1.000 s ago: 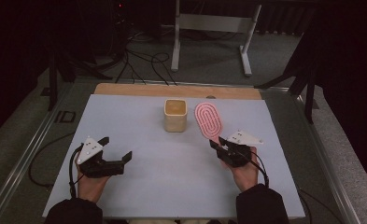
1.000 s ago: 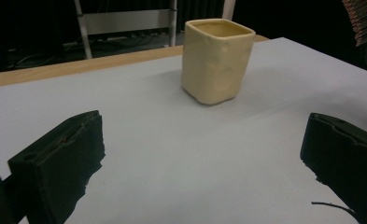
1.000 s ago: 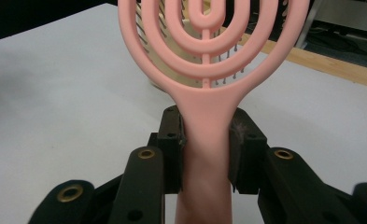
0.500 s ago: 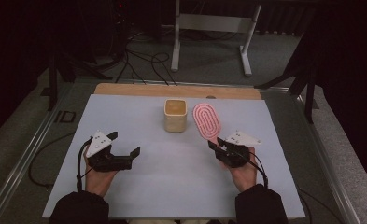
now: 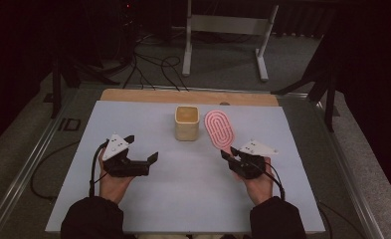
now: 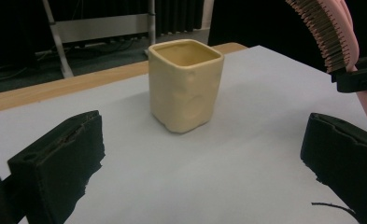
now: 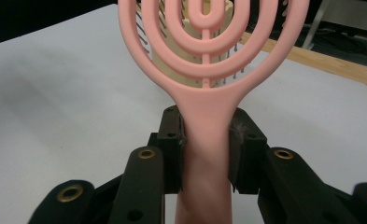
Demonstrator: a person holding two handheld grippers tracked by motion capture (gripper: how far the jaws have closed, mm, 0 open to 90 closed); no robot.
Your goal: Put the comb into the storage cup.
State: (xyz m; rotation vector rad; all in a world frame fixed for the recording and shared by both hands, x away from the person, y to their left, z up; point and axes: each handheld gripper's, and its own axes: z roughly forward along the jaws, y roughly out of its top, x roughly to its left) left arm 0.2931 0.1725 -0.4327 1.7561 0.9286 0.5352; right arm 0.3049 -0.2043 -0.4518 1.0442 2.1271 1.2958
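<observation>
A cream square cup [image 5: 187,123] [image 6: 186,84] stands upright on the pale table sheet [image 5: 133,119], back of centre. Just to its right, a pink oval hairbrush [image 5: 219,129] [image 7: 209,42] is raised, head pointing away from me. My right gripper [image 5: 229,154] [image 7: 204,140] is shut on the brush handle, pads pressing both sides. My left gripper [image 5: 142,148] [image 6: 204,163] hovers open at the left front, its jaws wide apart and aimed at the cup, with nothing between them. In the left gripper view the brush bristles [image 6: 328,32] show at the top right.
A wooden strip [image 5: 183,97] runs along the table's far edge. Beyond it, on the floor, stand a white metal frame [image 5: 228,25] and loose cables [image 5: 148,64]. Bare sheet lies between the two hands and in front of the cup.
My left gripper has moved right and slightly up, closer to the cup, still open. The right gripper and the brush have stayed where they were.
</observation>
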